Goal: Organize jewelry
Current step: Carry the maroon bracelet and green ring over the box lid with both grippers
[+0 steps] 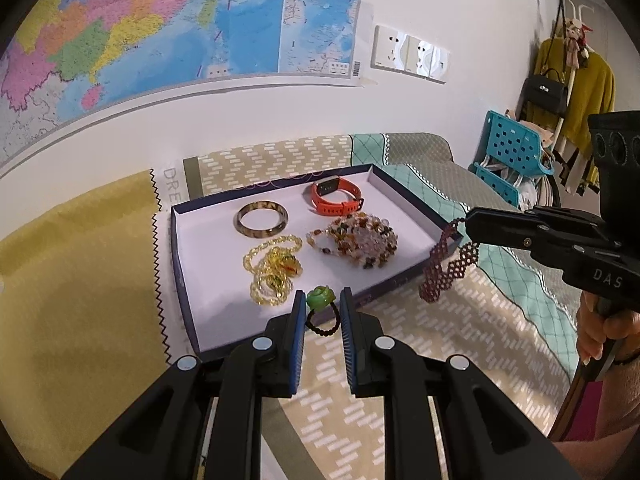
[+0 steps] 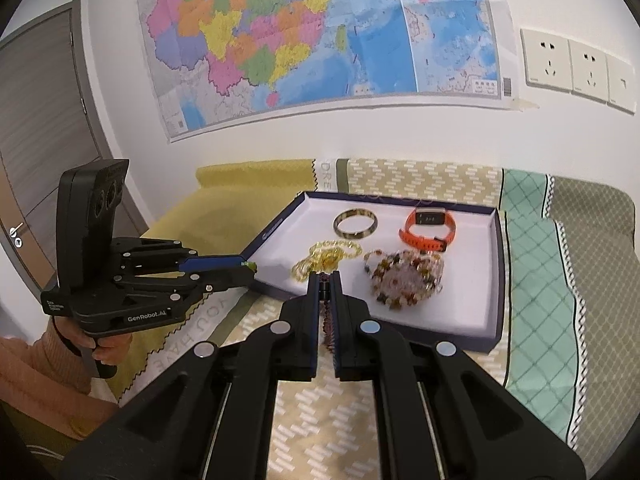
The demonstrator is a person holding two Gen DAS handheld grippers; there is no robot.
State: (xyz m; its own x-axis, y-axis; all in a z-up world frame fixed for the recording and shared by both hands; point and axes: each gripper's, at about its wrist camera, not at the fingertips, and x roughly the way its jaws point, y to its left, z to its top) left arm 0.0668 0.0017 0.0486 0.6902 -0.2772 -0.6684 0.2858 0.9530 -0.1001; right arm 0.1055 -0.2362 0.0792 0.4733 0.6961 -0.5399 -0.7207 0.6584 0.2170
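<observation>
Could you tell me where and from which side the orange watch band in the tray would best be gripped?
Probably the orange watch band is best taken from above, pinching the near strap across its thin wall. It rests on edge as an open loop in the tray, apart from the other jewelry, so one finger can drop inside.

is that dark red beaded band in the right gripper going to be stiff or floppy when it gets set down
Likely floppy: the dark red beaded band droops in a loose loop below the right gripper. Its open mesh suggests it is light. It may crumple on landing in the tray.
</observation>
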